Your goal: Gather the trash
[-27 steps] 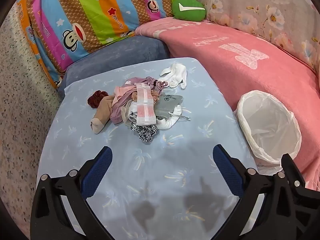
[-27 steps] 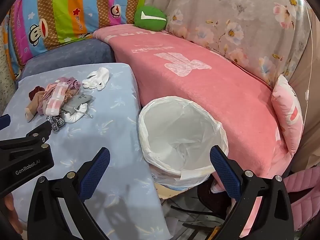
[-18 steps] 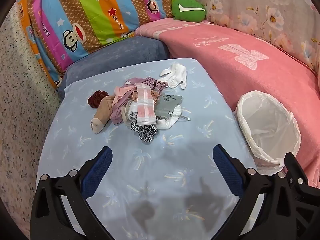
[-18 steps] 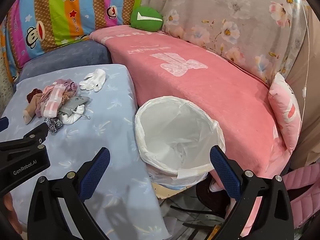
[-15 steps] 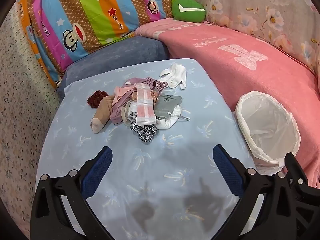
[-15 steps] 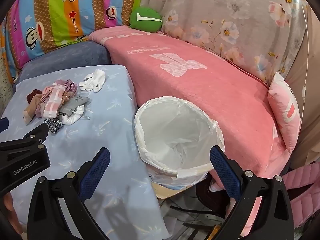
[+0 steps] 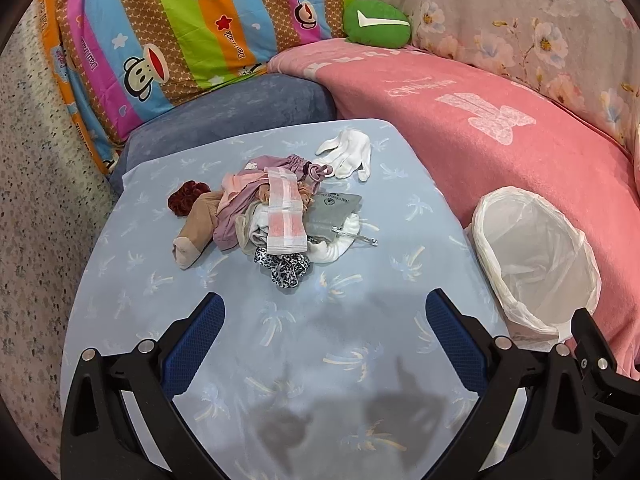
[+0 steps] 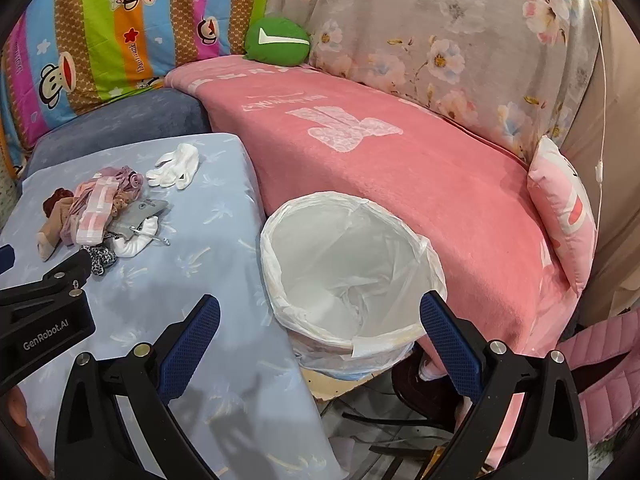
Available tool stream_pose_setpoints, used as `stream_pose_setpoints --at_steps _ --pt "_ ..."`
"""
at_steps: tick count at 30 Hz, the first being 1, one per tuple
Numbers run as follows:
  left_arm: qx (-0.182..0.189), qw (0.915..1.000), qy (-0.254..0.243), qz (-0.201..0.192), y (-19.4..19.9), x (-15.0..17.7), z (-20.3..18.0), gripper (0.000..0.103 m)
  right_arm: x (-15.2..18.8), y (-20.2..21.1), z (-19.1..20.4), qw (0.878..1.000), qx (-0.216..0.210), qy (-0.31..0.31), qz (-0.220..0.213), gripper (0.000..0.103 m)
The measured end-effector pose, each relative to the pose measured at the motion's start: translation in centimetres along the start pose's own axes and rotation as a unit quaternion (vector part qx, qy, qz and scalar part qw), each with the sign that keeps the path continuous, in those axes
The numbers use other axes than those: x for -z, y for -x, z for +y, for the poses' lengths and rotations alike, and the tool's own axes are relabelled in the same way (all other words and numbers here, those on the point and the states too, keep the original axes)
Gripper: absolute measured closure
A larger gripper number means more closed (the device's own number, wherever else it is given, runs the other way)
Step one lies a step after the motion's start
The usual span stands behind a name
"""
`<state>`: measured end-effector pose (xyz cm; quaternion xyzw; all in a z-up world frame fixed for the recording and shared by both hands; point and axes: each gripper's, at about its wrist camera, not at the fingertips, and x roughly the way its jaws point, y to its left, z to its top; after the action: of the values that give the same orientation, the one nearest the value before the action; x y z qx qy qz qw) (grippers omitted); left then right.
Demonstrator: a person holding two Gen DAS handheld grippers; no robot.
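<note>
Blue palm-print tbl (image 7: 320,360) | pink sofa (image 8: 420,184) | bin (image 8: 276,264) beside tbl

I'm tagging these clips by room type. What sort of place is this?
Most likely a home living room or lounge corner. A sofa covered with a pink blanket wraps around a small table in a blue cloth, cartoon-print cushions lean at the back, and a lined trash bin stands beside the table.

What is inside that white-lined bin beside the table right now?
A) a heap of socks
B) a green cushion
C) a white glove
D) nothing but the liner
D: the bin shows only its crumpled white liner; the glove and the heap lie on the table.
</note>
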<state>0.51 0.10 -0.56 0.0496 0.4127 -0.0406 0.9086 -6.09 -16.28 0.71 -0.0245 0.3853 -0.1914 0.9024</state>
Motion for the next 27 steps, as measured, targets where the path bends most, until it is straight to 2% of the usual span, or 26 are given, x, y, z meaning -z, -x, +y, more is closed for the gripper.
stream_pose_setpoints --at_steps 27 --pt "0.012 0.9997 0.01 -0.017 0.4 0.4 1.0 0.007 -0.2 1.2 0.4 1.0 0.013 -0.002 -0.024 0.007"
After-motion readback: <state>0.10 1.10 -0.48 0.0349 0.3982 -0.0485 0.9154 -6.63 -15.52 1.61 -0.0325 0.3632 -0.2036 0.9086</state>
